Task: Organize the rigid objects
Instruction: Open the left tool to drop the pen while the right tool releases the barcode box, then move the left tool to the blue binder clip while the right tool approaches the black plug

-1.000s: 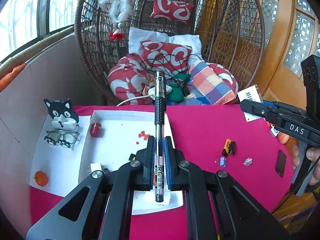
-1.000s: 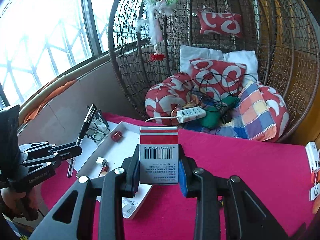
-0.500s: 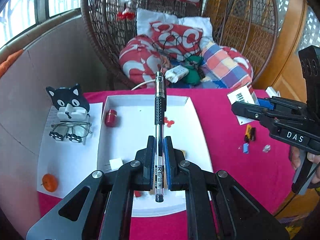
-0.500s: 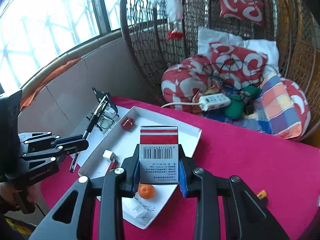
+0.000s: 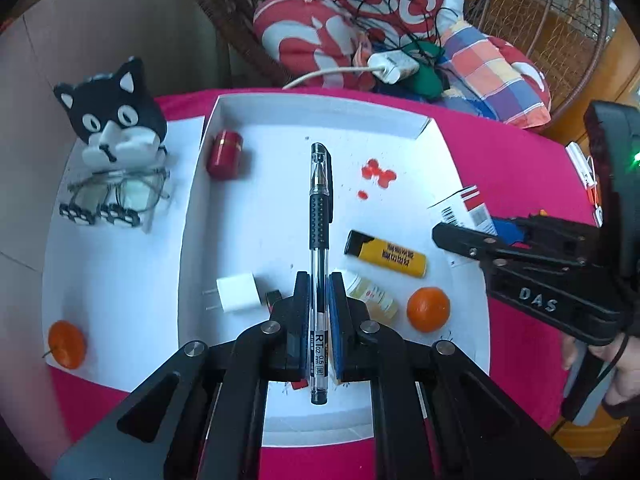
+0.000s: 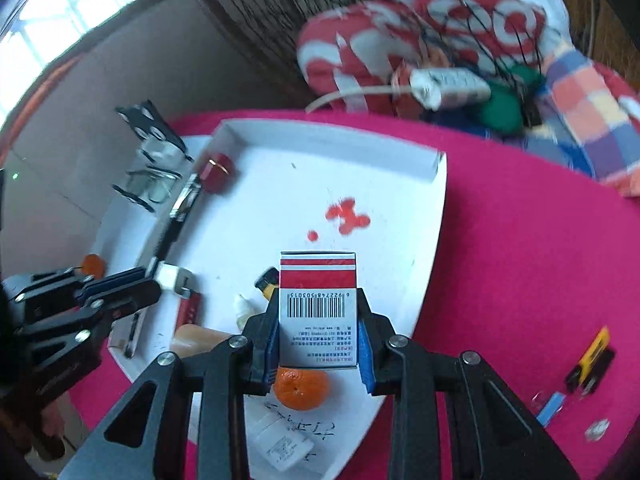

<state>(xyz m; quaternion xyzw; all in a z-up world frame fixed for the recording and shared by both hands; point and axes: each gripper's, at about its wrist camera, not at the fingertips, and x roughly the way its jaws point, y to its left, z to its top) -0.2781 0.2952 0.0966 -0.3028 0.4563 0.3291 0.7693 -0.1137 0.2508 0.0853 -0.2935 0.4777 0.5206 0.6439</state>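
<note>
Left wrist view: my left gripper (image 5: 319,292) is clamped on the pen (image 5: 319,216), which points straight ahead over the white tray (image 5: 224,184). A second ago the tray sat low and small with the chair filling the view; now I look down into it, and the lighter (image 5: 385,254), the orange (image 5: 428,309), the plug (image 5: 236,293) and the red cap (image 5: 225,153) in it show plainly. The cat figure (image 5: 114,120) and glasses (image 5: 116,190) stand left of the tray, a second orange (image 5: 67,344) at its near left. From the right wrist, my right gripper (image 6: 318,344) pinches the box (image 6: 318,310), barcode facing me, above the tray's near right part, with the orange (image 6: 301,388) just under it; earlier the box hung nearer the tray's near edge, higher up. The left gripper (image 6: 120,292) has come in over the tray's left side.
</note>
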